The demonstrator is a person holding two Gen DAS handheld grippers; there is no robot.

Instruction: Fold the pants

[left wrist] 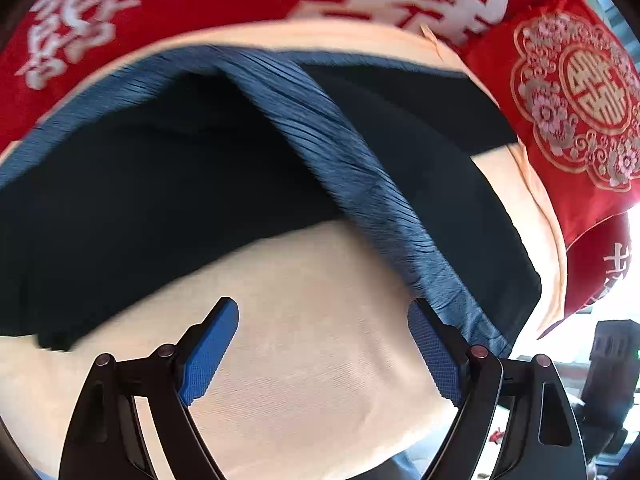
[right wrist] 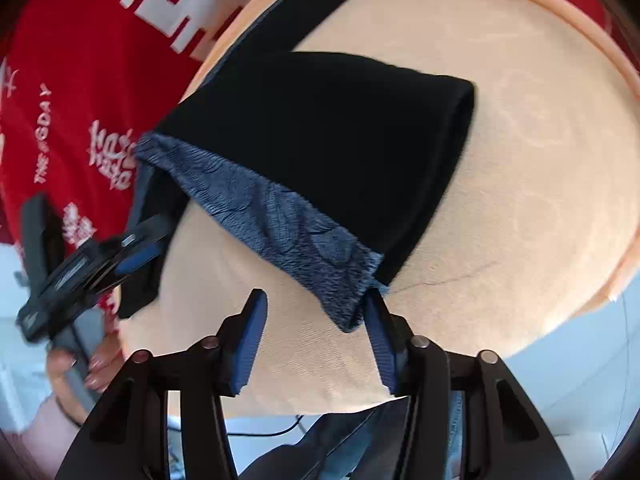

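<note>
Black pants (left wrist: 160,200) with a blue-grey ribbed band (left wrist: 360,184) lie on a peach cloth (left wrist: 320,380). My left gripper (left wrist: 323,308) hovers open over bare peach cloth just below the pants, its right finger beside the band's lower end. In the right wrist view the pants (right wrist: 340,140) lie folded over, and the band (right wrist: 288,232) runs down to a corner by my right gripper (right wrist: 315,296). That corner touches the right finger only; the jaws stand apart with peach cloth (right wrist: 540,160) between them. The left gripper (right wrist: 132,256) shows at the left edge, held by a hand (right wrist: 80,364).
A red cloth with white lettering (left wrist: 160,0) borders the peach cloth at the back, with a red embroidered cushion (left wrist: 580,100) at the right. The red cloth (right wrist: 72,80) also fills the upper left of the right wrist view. The peach cloth's front edge (right wrist: 320,404) drops off near me.
</note>
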